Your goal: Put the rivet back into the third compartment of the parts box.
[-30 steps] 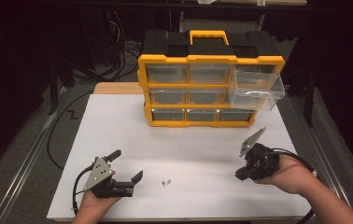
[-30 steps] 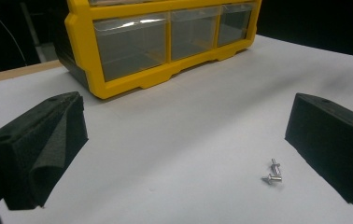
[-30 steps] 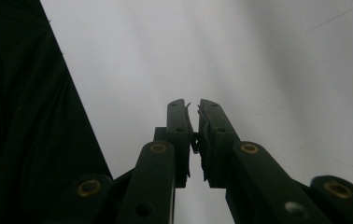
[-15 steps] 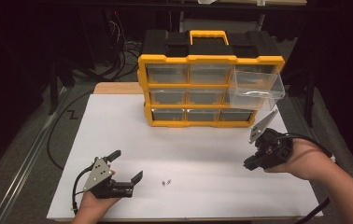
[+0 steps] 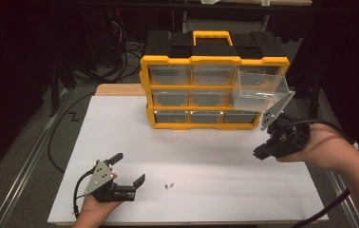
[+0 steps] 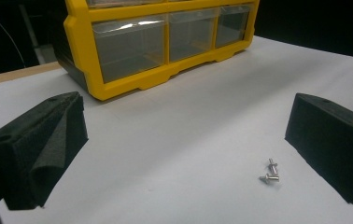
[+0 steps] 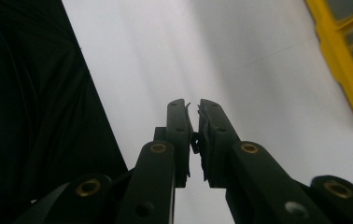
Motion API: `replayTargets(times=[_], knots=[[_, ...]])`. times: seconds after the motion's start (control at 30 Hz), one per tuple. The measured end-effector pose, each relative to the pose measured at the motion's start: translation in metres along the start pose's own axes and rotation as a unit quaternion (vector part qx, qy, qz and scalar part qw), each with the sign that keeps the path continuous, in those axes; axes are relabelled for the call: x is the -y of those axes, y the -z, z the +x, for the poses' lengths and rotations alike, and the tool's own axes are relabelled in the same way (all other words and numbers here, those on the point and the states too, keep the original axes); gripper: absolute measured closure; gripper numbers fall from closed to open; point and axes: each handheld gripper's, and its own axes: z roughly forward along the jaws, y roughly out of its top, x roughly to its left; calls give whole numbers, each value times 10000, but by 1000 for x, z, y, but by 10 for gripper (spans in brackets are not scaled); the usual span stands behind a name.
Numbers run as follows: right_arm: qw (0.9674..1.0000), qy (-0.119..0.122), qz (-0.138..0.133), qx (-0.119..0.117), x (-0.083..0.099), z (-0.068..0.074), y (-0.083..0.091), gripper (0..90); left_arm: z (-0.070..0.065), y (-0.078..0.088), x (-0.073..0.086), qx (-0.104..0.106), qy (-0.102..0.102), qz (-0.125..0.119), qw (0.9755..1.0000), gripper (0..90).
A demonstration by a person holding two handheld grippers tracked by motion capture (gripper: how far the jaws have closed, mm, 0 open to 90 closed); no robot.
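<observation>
Right gripper [image 5: 261,151], jaws pressed together maybe pinching a screw, nears the open drawer [image 5: 259,90] at one o'clock; next, release inside.

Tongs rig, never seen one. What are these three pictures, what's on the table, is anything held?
No robot arm here: a person holds hand-held tongs in each hand. The high view looks down on the white table. The left tongs rest on it, open and empty. The right tongs are raised near a pulled-out clear drawer of the yellow organizer. Each gripper view rides on its tongs, looking along the jaws: the left one shows two small screws on the table ahead; the right one shows shut tongs, nothing visibly held.
</observation>
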Motion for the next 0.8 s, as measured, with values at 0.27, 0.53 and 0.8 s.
replayTargets(times=[0.27,0.53,0.8], knots=[[9996,36,-133,244,-15,-2,35,845,0,0,0,1,3,9,10000,3],[9990,45,-174,415,-32,-8,63,845,1,0,0,-2,6,-2,10000,3],[9984,-72,-135,546,-42,-24,78,844,1,1,0,-24,39,-14,10000,3]])
